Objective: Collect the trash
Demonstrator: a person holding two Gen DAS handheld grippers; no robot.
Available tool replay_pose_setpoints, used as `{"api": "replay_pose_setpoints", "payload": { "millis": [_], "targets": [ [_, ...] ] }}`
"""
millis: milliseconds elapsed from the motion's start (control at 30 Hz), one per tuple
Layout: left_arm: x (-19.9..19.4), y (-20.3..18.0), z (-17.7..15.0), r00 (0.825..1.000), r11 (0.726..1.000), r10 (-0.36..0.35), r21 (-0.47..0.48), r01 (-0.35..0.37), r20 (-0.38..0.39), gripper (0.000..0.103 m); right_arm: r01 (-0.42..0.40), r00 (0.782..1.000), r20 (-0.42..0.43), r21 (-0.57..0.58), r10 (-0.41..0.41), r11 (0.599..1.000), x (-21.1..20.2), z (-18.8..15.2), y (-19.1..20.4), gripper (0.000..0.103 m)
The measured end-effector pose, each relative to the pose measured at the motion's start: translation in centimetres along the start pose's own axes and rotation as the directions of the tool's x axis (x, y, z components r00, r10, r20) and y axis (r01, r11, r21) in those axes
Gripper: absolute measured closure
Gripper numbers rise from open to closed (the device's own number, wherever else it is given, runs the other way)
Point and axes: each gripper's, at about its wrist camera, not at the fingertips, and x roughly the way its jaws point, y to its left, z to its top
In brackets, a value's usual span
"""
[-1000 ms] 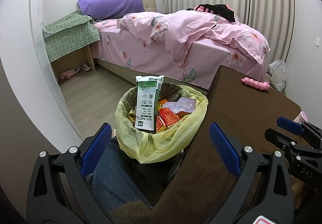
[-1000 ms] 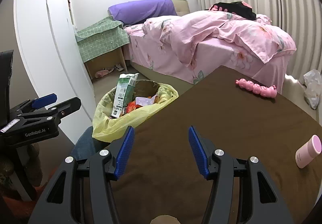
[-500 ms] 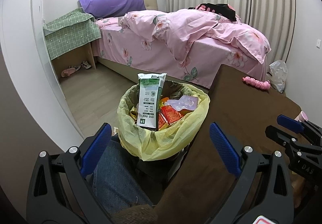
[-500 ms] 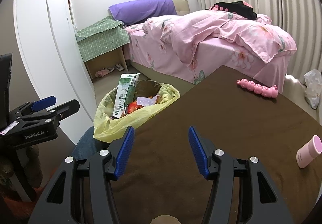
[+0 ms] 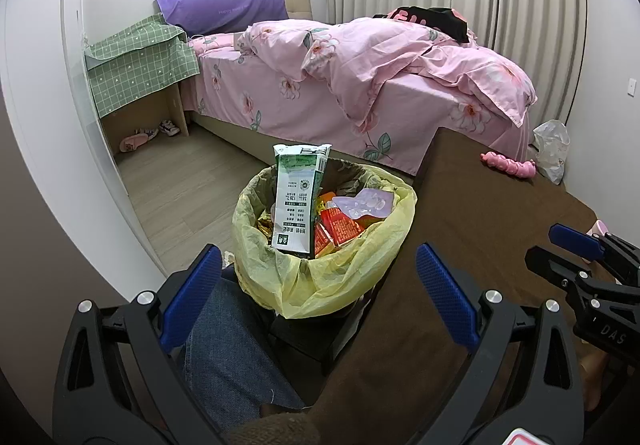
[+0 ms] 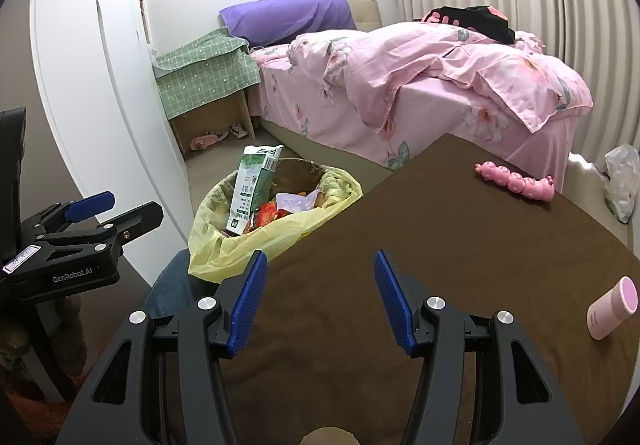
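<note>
A bin lined with a yellow bag (image 5: pixel 320 281) (image 6: pixel 224 245) stands beside the brown table's left edge. A green and white milk carton (image 5: pixel 298 197) (image 6: pixel 252 189) sticks upright out of it among red wrappers (image 5: pixel 340 229) and a pale plastic piece (image 5: pixel 366 203). My left gripper (image 5: pixel 316 277) hangs open just short of the bin, nothing between its fingers. My right gripper (image 6: pixel 318 285) is open over the brown table (image 6: pixel 460 245), also empty. On the table lie a pink caterpillar toy (image 6: pixel 516 181) (image 5: pixel 508 165) and a pink cylinder (image 6: pixel 612 307).
A person's jeans-clad leg (image 5: pixel 228 357) is below the bin. A pink floral bed (image 5: pixel 380 85) fills the back, with a green-covered side table (image 5: pixel 140 57) and shoes (image 5: pixel 144 133) under it. A white plastic bag (image 5: pixel 554 149) lies on the floor at the right.
</note>
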Motion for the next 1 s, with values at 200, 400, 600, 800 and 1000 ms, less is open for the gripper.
{"api": "replay_pose_setpoints", "payload": {
  "millis": [200,400,600,800,1000],
  "targets": [
    [-0.1,0.2,0.0,1.000,1.000,0.001,-0.004,-0.001,0.000,0.010,0.002,1.000,0.000,-0.001,-0.002,1.000,-0.1,0.0,0.0,0.050],
    [-0.1,0.4,0.1,1.000,1.000,0.000,-0.007,0.000,-0.001,0.010,0.002,1.000,-0.002,0.000,-0.002,1.000,0.0,0.0,0.0,0.050],
    [-0.3,0.8,0.2,1.000,1.000,0.008,-0.021,-0.008,0.000,0.010,0.002,1.000,0.002,0.001,-0.002,1.000,-0.1,0.0,0.0,0.050],
    [-0.4,1.1,0.0,1.000,0.999,0.009,-0.031,-0.009,-0.003,0.010,0.010,1.000,-0.009,-0.006,-0.010,1.000,0.0,0.1,0.6,0.050],
    [-0.5,1.5,-0.2,1.000,0.999,0.001,-0.035,-0.002,-0.003,0.010,0.013,1.000,-0.008,-0.006,-0.013,1.000,0.0,0.1,0.8,0.050]
  ]
}}
